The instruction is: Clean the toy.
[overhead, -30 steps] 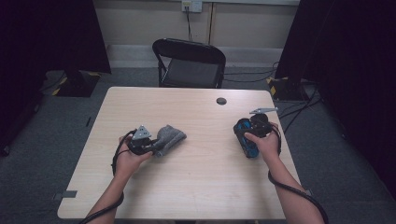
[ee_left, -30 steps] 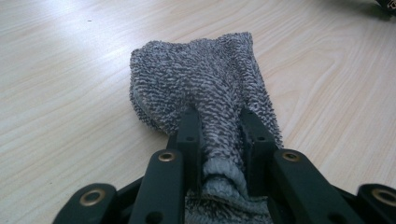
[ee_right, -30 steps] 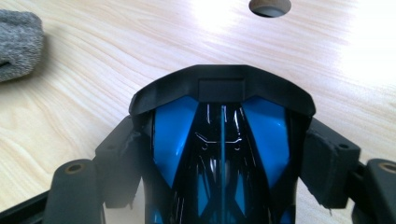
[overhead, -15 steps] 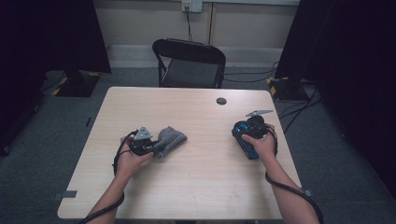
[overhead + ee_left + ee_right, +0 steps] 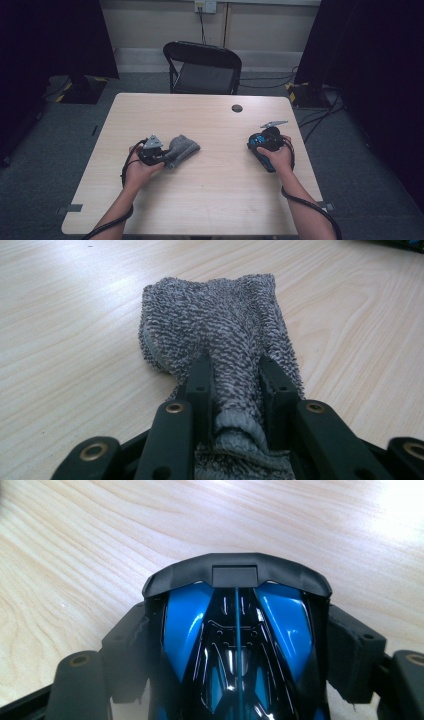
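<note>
Cloth: grey looped-terry cloth (image 5: 181, 148), bunched into a soft roll, lying on the pale wood-grain table (image 5: 210, 200) at its left half, just ahead and to the right of the left hand (image 5: 141, 166) in the high view.
Cloth axis: in the left gripper view the cloth (image 5: 220, 335) runs lengthwise straight away from the camera, in line with the two black jaws, near hem folded between them and far end resting flat on the wood.
Left gripper (image 5: 161, 156): jaws narrow, pinched on the near fold of the cloth; they have just been easing open a touch, though the fabric is still squeezed between the pads (image 5: 202, 385).
Right gripper (image 5: 261, 142): jaws stand wide, one pad against each flank of a glossy blue-and-black toy car body (image 5: 235, 645) with a matte black spoiler-like lip at its far end.
Car position: on the table's right half, well apart from the cloth, its long axis pointing along the right jaws.
Nearer hand: left hand for the cloth, right hand (image 5: 276, 159) for the car.
Deciding relation: the cloth lies level with the car, across bare tabletop to its left, so bringing them together looks like a sideways move for either hand.
</note>
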Demonstrator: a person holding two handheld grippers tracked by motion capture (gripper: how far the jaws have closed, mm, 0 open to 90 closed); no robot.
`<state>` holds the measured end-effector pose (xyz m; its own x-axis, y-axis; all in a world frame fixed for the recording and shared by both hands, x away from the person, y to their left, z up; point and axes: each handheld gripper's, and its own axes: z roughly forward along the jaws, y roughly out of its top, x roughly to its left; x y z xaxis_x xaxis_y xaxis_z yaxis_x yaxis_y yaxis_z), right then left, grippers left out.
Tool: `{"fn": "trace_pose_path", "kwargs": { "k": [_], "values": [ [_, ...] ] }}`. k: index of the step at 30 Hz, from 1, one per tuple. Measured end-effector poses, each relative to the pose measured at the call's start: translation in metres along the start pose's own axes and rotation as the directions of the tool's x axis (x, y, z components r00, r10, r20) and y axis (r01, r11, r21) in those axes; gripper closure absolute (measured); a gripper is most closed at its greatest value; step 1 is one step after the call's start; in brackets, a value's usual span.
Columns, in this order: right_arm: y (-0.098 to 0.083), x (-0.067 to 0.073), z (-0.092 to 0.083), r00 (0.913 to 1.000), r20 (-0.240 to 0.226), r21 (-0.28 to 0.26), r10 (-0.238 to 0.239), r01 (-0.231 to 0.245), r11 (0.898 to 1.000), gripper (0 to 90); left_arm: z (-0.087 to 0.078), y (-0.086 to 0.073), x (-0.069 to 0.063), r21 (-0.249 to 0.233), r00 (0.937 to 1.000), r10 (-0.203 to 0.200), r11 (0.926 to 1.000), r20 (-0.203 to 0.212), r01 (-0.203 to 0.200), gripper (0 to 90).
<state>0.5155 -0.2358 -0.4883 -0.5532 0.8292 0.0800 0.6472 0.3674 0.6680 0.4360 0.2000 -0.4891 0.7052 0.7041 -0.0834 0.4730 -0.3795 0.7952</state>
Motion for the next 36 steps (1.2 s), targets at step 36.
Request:
{"fn": "trace_pose_path", "kwargs": {
  "k": [36],
  "values": [
    [-0.0030, 0.0008, 0.0070, 0.9988, 0.014, 0.042, -0.047, 0.046, 0.998, 19.9, 0.0041, -0.0043, 0.0004, -0.010, 1.0000, 0.004, 0.9999, 0.003, -0.004, 59.8]
  ]
}}
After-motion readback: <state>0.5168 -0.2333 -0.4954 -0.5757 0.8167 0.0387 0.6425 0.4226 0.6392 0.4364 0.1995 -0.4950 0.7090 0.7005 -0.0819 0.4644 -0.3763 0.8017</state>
